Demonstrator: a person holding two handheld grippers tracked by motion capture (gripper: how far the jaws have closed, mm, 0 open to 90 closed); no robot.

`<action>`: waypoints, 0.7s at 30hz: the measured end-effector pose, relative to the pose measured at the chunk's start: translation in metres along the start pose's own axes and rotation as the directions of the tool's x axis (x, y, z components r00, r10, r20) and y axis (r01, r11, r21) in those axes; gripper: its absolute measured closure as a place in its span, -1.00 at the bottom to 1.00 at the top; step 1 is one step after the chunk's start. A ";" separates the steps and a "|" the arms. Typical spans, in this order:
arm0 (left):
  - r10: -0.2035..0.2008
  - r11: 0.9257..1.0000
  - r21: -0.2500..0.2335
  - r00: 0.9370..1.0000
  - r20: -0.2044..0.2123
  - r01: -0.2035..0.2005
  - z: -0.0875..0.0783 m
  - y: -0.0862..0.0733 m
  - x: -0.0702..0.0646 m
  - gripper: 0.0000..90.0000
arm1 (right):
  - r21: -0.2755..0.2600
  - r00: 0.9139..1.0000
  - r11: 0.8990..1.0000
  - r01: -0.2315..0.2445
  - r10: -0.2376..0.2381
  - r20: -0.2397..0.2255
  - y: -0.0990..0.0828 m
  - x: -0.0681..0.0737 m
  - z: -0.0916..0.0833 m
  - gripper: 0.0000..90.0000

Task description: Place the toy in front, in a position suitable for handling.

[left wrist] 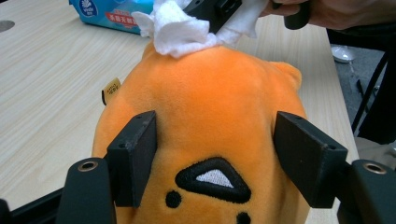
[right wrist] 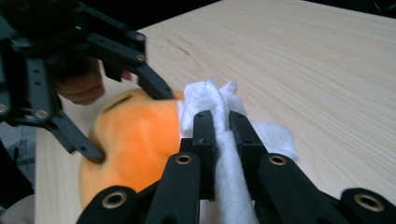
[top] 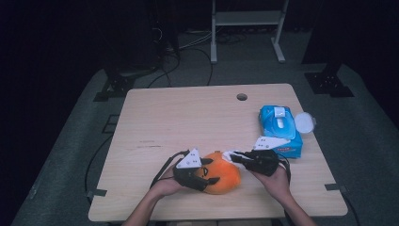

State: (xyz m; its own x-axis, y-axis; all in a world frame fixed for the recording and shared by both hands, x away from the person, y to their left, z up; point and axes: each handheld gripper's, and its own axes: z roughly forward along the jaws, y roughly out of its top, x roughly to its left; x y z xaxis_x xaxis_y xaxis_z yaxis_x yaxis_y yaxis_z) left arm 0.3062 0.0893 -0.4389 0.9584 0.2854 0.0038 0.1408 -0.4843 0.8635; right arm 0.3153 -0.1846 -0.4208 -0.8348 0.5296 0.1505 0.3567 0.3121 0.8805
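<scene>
Toy: round orange plush toy (top: 221,178) with black stitched face, clamped by left gripper (top: 203,175).
Wipe: crumpled white wipe (left wrist: 180,29), pinched by right gripper (right wrist: 222,122), pressed on toy's top.

Light wood-grain bench (top: 188,113), rectangular with rounded corners, a round cable hole (top: 242,97) near its far edge. An orange plush toy (top: 221,176) lies at lower centre of the frame. A blue wet-wipe pack (top: 280,127) lies at right.

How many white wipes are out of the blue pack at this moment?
1: the white wipe is pinched in the right gripper, pressed on the orange plush toy. More may be hidden inside the blue pack.
</scene>
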 end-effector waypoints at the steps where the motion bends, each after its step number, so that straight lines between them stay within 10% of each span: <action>1: -0.001 1.000 -0.002 1.000 0.000 0.001 0.001 0.000 0.000 -0.31 | -0.004 1.000 1.000 0.010 -0.010 -0.008 0.002 0.003 0.001 0.81; 9: -0.003 1.000 -0.018 1.000 0.011 0.003 -0.005 0.005 0.000 -0.56 | 0.013 0.998 0.998 0.055 -0.055 -0.034 0.002 0.014 0.010 0.81; 19: -0.165 0.986 0.015 0.986 -0.005 0.165 -0.006 -0.004 0.016 -0.82 | 0.044 0.996 0.998 0.033 -0.030 -0.079 -0.004 0.009 0.004 0.81; 21: -0.139 0.990 0.033 0.990 -0.008 0.139 -0.003 -0.004 0.013 -0.75 | 0.041 0.997 0.999 0.034 -0.031 -0.074 -0.002 0.012 0.004 0.81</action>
State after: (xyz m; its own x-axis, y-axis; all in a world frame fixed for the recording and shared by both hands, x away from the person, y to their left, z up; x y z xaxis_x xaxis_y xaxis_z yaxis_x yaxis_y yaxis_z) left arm 0.3170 0.0975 -0.4411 0.9276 0.3563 -0.1121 0.2807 -0.4668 0.8386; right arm 0.3064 -0.1761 -0.4229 -0.8741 0.4601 0.1558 0.3448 0.3617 0.8662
